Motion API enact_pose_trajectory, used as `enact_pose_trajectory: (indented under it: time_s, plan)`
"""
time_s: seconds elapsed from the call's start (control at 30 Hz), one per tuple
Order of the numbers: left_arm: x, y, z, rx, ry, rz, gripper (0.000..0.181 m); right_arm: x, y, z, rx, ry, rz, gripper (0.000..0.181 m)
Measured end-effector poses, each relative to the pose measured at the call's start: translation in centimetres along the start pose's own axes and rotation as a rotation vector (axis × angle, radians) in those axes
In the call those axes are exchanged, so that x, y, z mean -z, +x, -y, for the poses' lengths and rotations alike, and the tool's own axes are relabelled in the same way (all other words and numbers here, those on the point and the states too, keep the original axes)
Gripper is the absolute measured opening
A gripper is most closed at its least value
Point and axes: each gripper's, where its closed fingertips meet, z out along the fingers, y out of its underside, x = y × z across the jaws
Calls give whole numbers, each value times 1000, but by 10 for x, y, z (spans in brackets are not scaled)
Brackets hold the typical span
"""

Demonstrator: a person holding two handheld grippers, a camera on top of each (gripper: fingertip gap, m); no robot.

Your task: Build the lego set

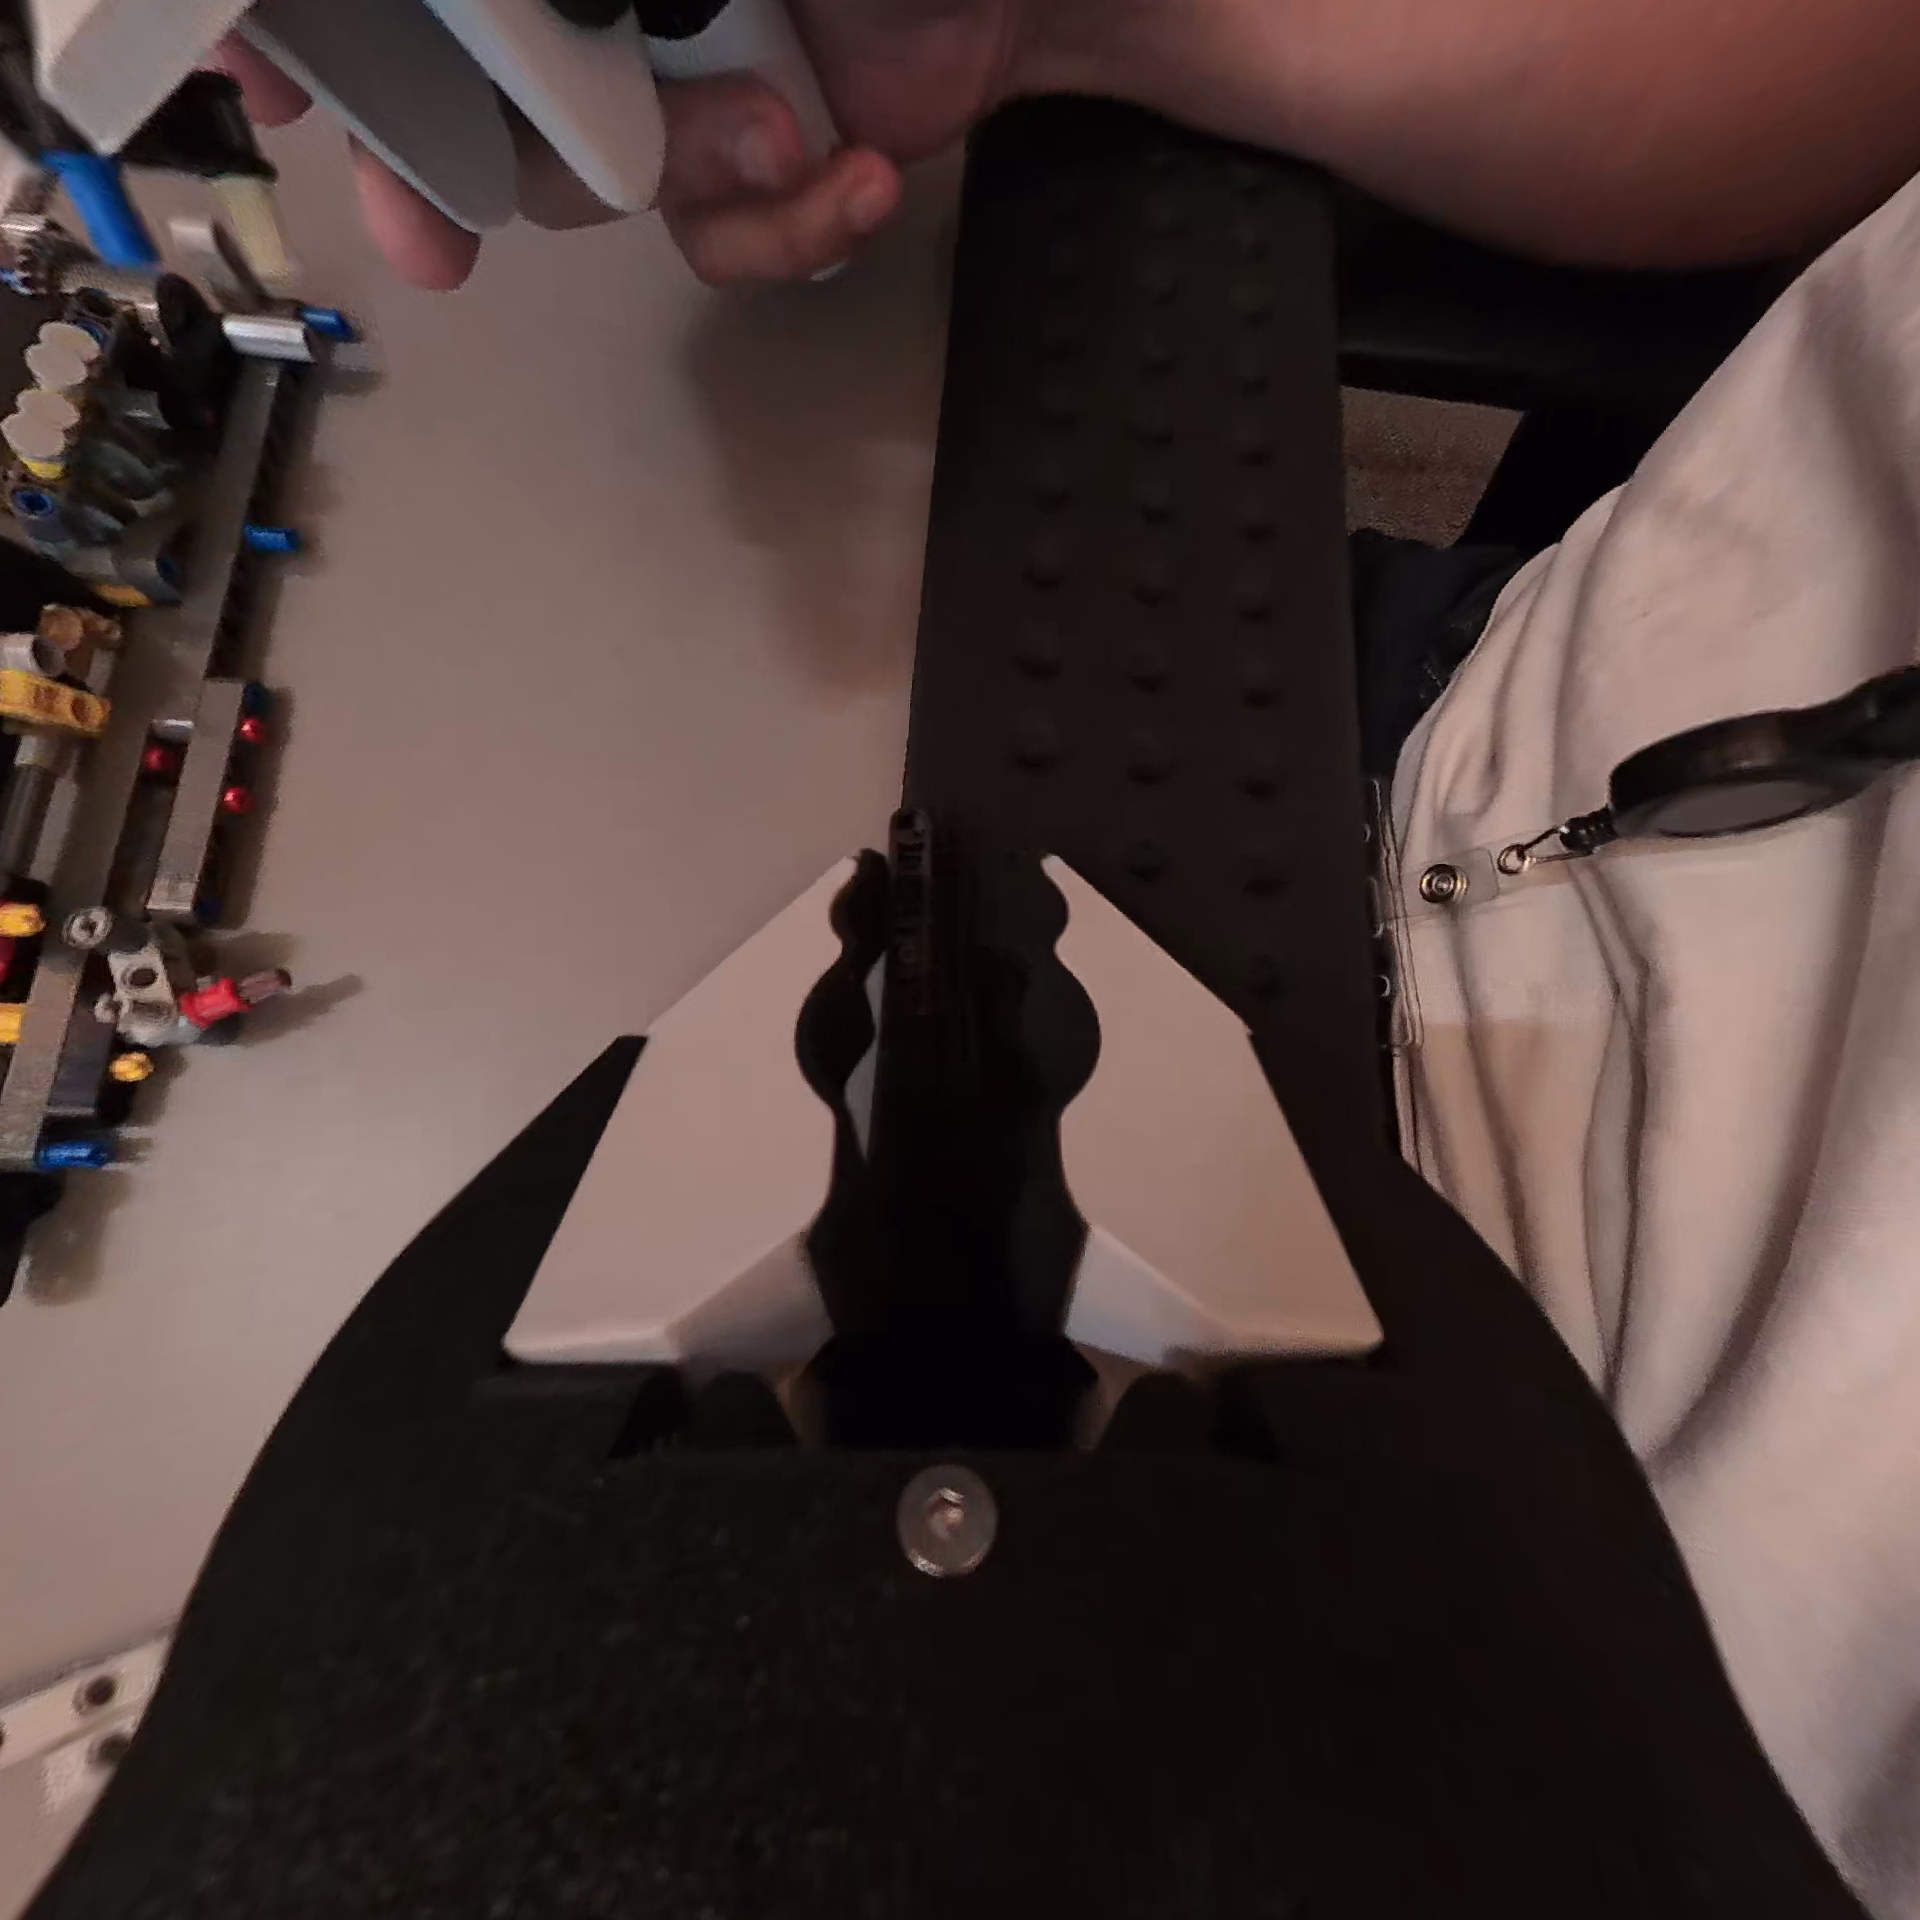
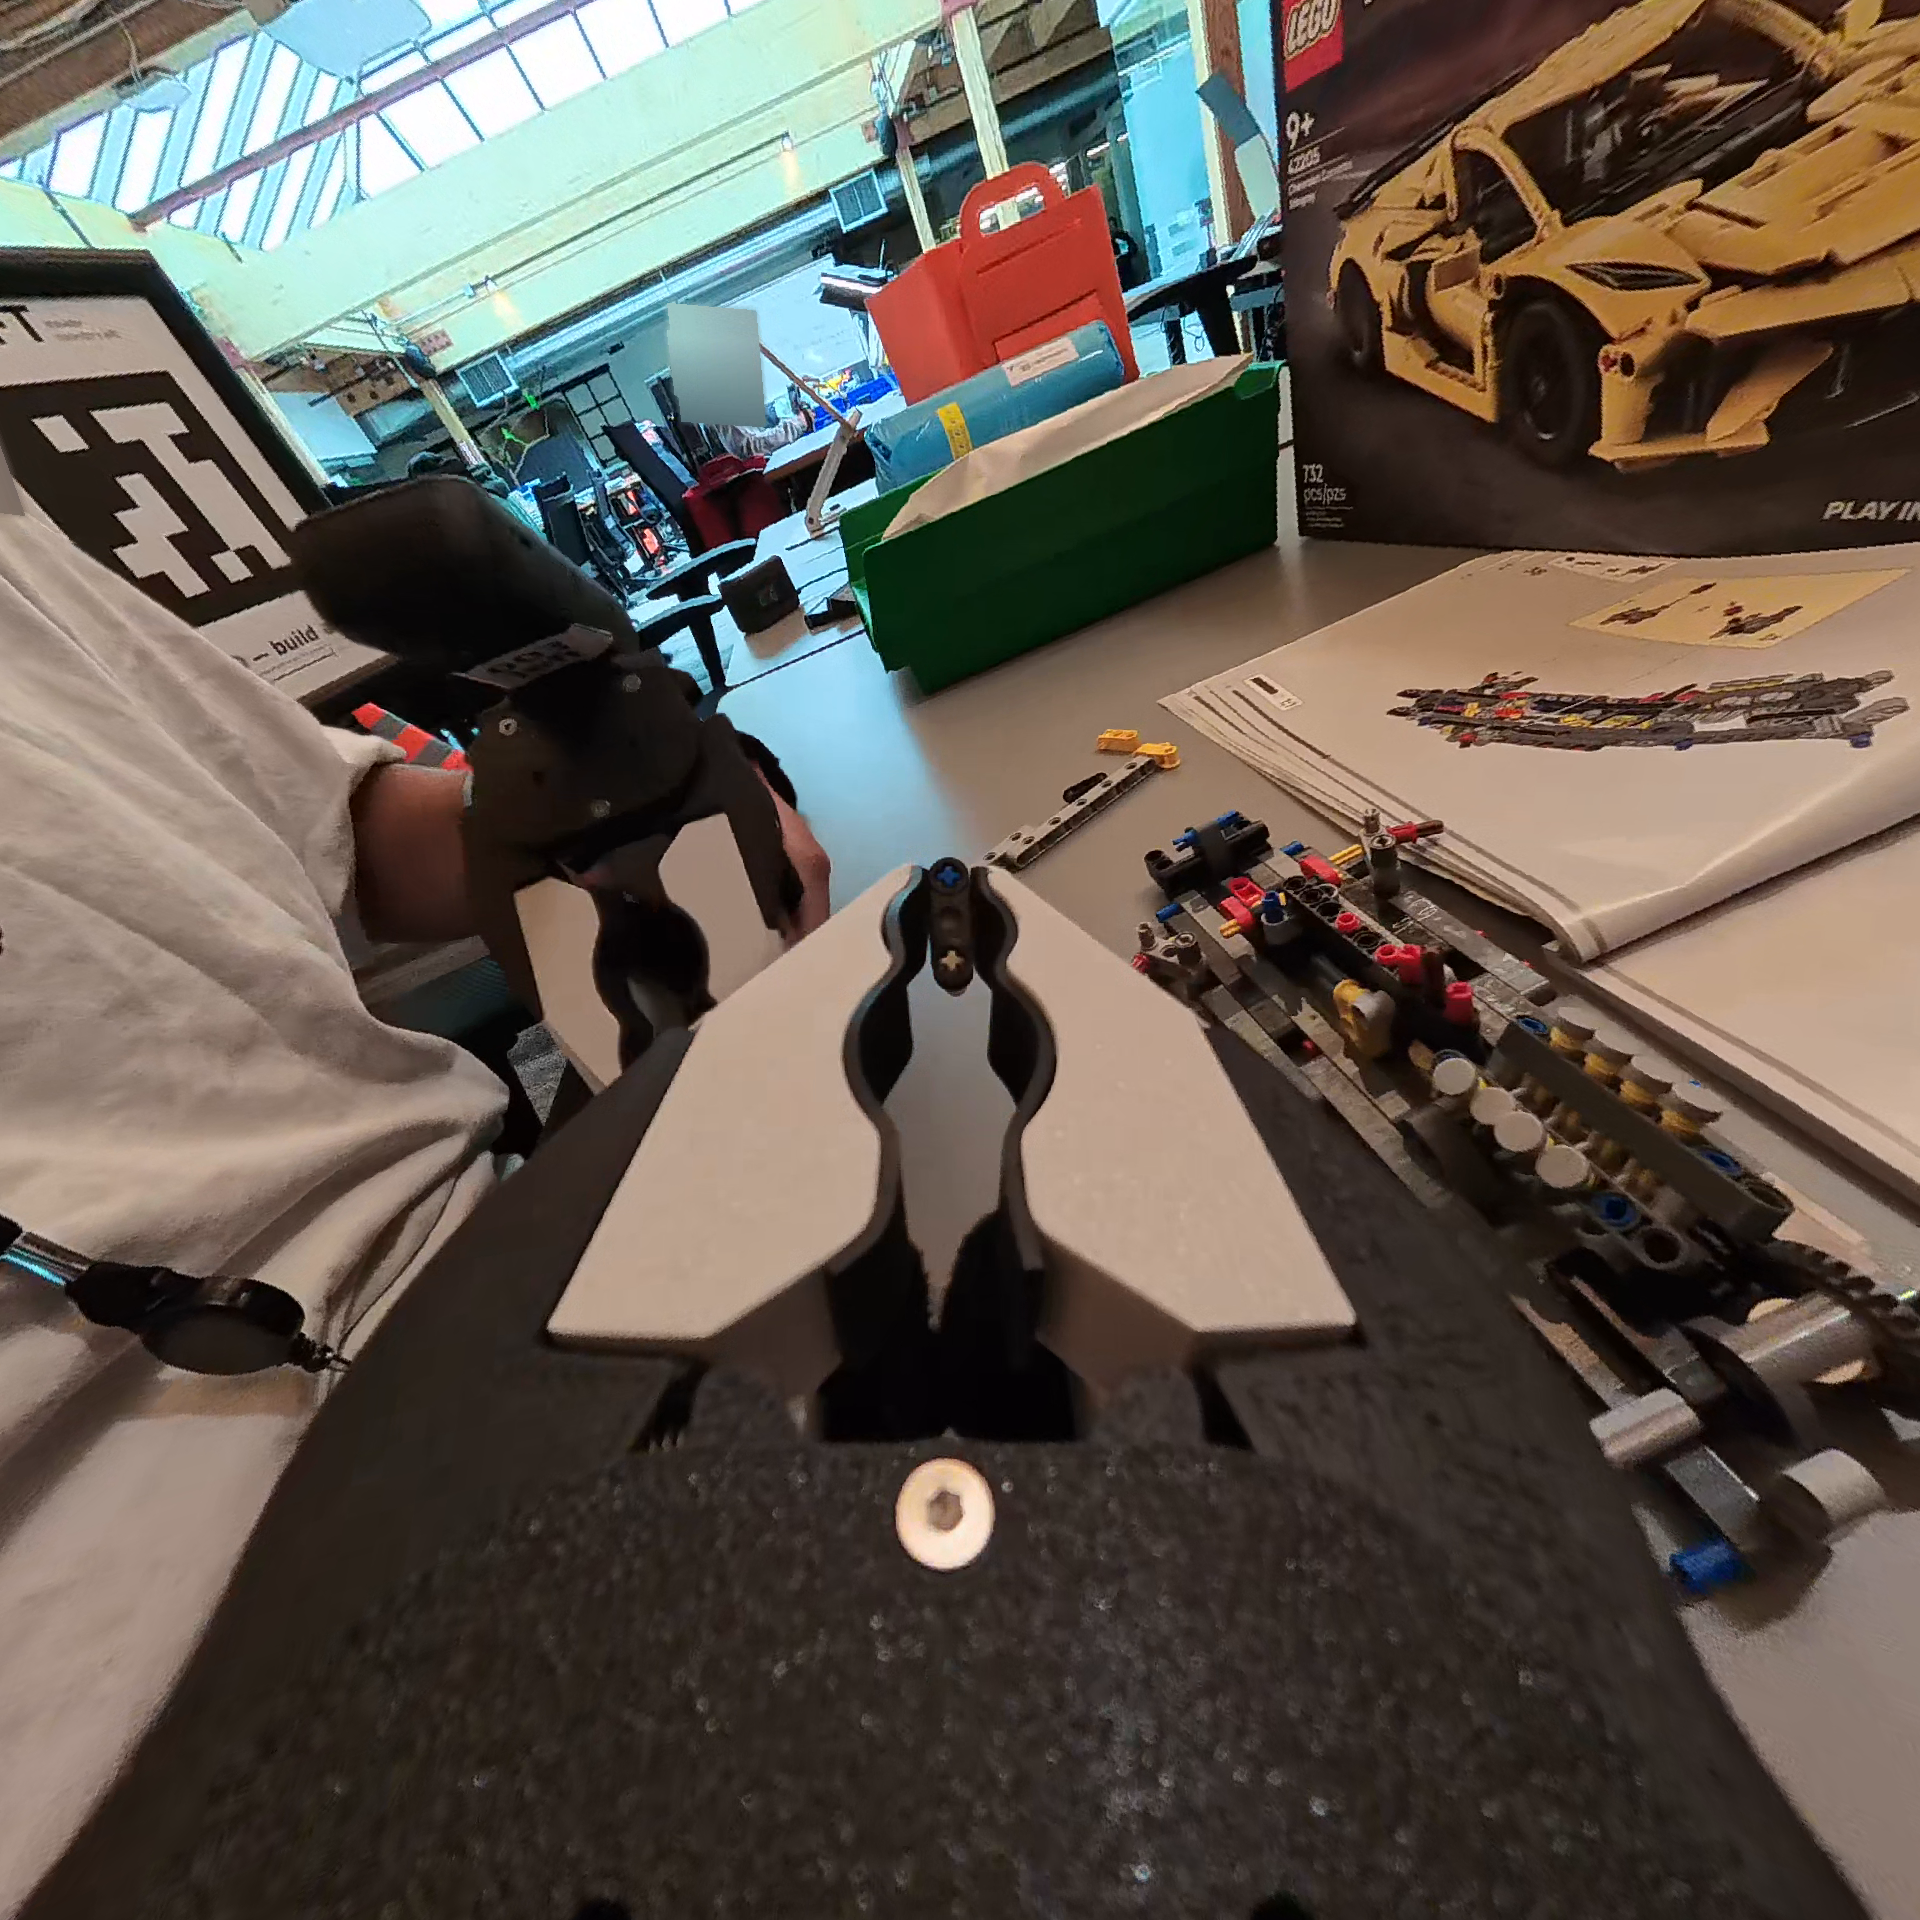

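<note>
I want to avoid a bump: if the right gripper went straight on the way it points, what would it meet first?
Probably the loose grey beam lying on the table just beyond the small black piece that the right gripper holds. Depth is unclear; it might pass above the beam.

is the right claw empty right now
No, the right claw is shut on a small black beam with a blue pin at its top, pinched between the fingertips.
</note>
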Motion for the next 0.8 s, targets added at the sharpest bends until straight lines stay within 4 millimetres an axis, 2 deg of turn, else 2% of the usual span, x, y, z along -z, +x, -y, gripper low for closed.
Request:
enact_pose_trajectory:
  time_s: [0.13, 0.27, 0.4, 0.53, 0.67, 0.8]
  plan:
    - [15, -4, -15, 28, 2, 36, 23, 2, -2, 3, 7, 14, 2, 7]
    - [19, -8, -18, 54, -2, 36, 21, 1, -4, 3, 15, 11, 8, 7]
    - [31, -24, -19, 63, 19, 68, 22, 2, -4, 2, 19, 5, 3, 7]
    - [45, -49, -36, 20, -37, 84, 17, 3, -5, 2, 18, 9, 5, 7]
    - [41, -44, -49, -34, -80, -72, 17, 2, -5, 1, 17, 1, 6, 7]
    - [42, -36, -46, -67, -69, -175, 18, 4, -4, 1, 14, 4, 0, 7]
